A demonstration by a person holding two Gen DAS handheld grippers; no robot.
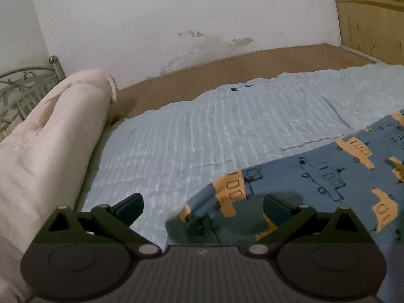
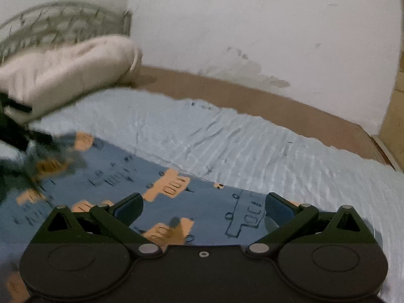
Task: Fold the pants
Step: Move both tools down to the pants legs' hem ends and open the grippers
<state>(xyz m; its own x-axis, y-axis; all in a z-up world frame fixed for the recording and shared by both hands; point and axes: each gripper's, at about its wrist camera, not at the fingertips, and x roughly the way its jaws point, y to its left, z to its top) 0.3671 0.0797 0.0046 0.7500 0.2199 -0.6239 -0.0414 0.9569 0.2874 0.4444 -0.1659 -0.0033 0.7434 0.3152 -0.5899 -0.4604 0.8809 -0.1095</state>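
**Both hand-held grippers spread wide over the pants**

The left hand-held gripper (image 1: 203,208) hangs released, its fingers apart above one end of the blue patterned pants (image 1: 328,176), which stretch away to its right across the pale bedspread (image 1: 202,126). The right hand-held gripper (image 2: 204,208) is likewise released, with the pants (image 2: 202,202) directly beneath and running off to its left. A rolled pink quilt (image 1: 50,131) lies ahead-left.

Both wrist views low over the bed (image 1: 202,126), wall-facing, sharing pants (image 1: 328,176).
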